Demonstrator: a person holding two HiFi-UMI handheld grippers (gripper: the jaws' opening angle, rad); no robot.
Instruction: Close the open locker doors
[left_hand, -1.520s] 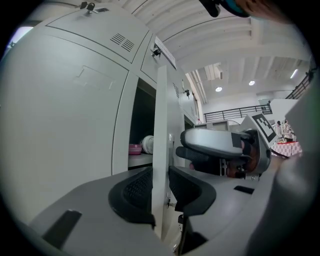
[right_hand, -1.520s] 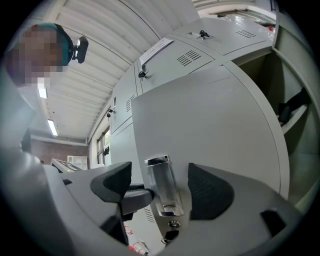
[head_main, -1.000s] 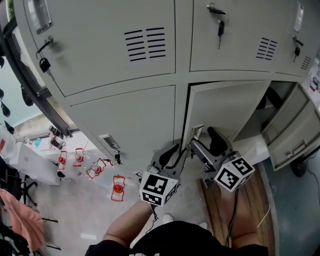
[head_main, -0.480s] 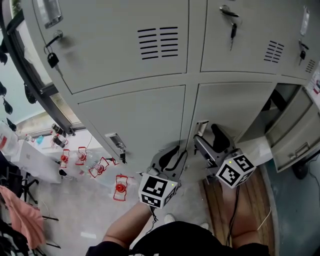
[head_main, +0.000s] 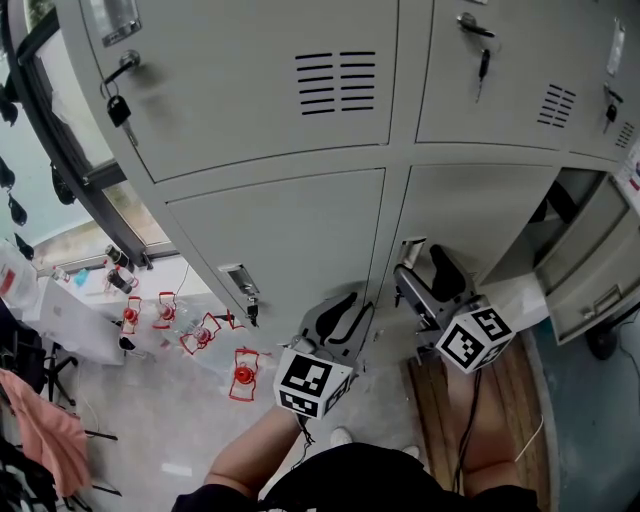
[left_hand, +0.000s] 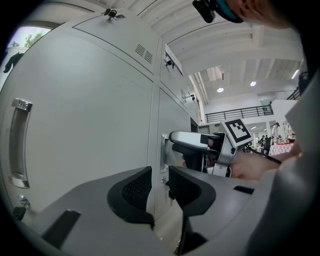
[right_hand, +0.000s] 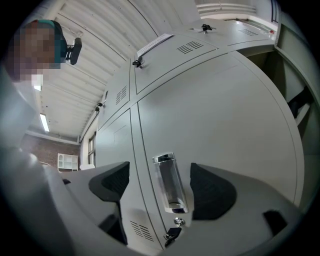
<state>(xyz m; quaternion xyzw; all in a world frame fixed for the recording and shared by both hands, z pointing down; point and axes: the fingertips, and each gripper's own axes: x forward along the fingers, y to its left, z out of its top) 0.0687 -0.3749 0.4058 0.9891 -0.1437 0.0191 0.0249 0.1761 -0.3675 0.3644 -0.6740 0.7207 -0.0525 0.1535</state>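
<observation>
- At the lower right of the lockers, an open door is to be pushed flush.
- The right tongs, spread astride the neighbouring handle, are freed first.
- The left tongs, narrowly parted, are seen empty.

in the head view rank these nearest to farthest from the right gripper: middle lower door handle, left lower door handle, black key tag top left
1. middle lower door handle: straight ahead of the right gripper, framed by its open jaws.
2. left lower door handle: one door over, to its left.
3. black key tag: farthest, high up at the left.
</observation>
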